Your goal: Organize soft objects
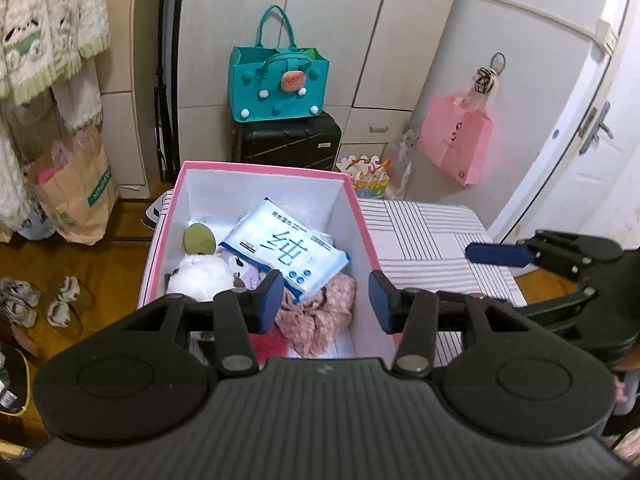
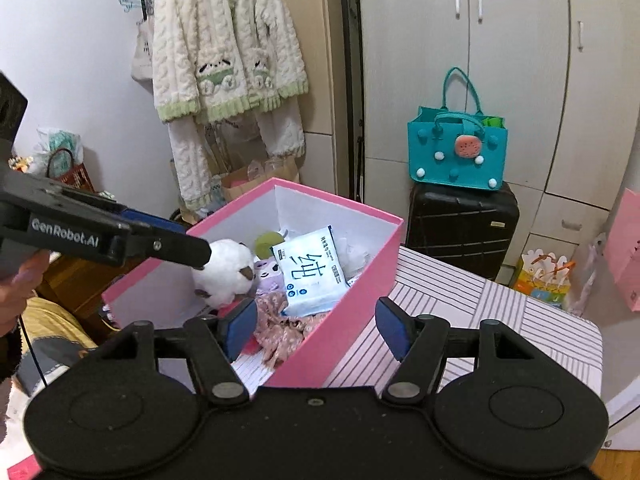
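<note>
A pink box [image 1: 362,220] with white inside stands on a striped table [image 1: 432,232]. It holds a white plush toy [image 1: 200,274], a green round thing [image 1: 199,238], a blue-white tissue pack [image 1: 286,250], a small purple plush [image 1: 244,270] and a pink floral cloth [image 1: 320,312]. My left gripper [image 1: 326,296] is open and empty, above the box's near end. My right gripper [image 2: 316,326] is open and empty, above the box's [image 2: 344,320] near right wall. The same tissue pack [image 2: 310,272], white plush [image 2: 226,272] and cloth [image 2: 280,328] show there.
A teal felt bag [image 1: 276,88] sits on a black suitcase [image 1: 286,142] by white wardrobes. A pink bag [image 1: 454,140] hangs on the right. A paper bag [image 1: 76,188], hanging fleece clothes [image 2: 224,48] and shoes [image 1: 24,300] are at the left. The door [image 1: 592,152] is at right.
</note>
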`<state>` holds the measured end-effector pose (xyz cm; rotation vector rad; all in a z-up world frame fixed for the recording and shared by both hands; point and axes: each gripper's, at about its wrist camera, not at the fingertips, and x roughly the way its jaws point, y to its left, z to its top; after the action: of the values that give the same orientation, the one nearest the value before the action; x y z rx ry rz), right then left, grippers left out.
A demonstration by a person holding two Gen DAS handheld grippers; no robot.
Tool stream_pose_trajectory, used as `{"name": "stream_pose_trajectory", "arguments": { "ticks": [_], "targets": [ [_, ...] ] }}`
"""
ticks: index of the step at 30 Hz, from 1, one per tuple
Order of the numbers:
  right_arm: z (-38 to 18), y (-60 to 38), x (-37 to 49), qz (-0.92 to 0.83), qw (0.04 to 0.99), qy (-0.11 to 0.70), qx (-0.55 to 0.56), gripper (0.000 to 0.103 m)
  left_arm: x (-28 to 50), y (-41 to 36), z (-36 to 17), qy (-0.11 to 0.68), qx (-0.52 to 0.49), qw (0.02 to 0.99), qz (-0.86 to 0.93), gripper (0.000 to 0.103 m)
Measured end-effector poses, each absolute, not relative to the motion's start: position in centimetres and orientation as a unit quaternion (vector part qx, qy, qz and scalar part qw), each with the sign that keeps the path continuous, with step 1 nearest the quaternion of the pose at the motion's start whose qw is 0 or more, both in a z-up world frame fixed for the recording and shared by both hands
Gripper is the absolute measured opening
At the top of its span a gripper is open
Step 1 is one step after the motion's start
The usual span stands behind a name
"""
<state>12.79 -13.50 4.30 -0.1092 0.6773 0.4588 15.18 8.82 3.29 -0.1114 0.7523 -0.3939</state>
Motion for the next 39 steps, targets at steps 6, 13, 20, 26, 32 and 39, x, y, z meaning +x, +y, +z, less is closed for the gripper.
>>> {"name": "stream_pose_trajectory", "arguments": {
  "ticks": [6,13,20,26,32,39],
  "targets": [
    [6.0,-16.1,9.5,0.205,0.923,0.323,-0.038,0.072,12.4,7.2,4.2,0.376,-0.03,0.903,-0.204,0.055],
    [6.6,-18.6,6.0,0.176,0.93,0.321,-0.032,0.094,8.4,5.6,5.3,0.36,-0.001,0.906,-0.222,0.068],
    [6.1,-18.8,4.7,0.121,0.922,0.364,-0.044,0.103,6.4,4.4,5.7,0.353,0.014,0.908,-0.224,0.098],
    [6.8,-20.5,0.3,0.087,0.952,0.295,-0.01,0.103,4.8,4.5,5.0,0.348,0.012,0.92,-0.179,0.101],
    [6.4,-19.6,-1.8,0.041,0.961,0.272,-0.034,0.103,3.2,4.5,4.2,0.336,0.009,0.93,-0.151,0.103],
    [6.4,-19.3,-3.8,0.055,0.96,0.272,-0.046,0.103,1.1,3.7,3.5,0.319,0.017,0.938,-0.133,0.103]
  ]
}}
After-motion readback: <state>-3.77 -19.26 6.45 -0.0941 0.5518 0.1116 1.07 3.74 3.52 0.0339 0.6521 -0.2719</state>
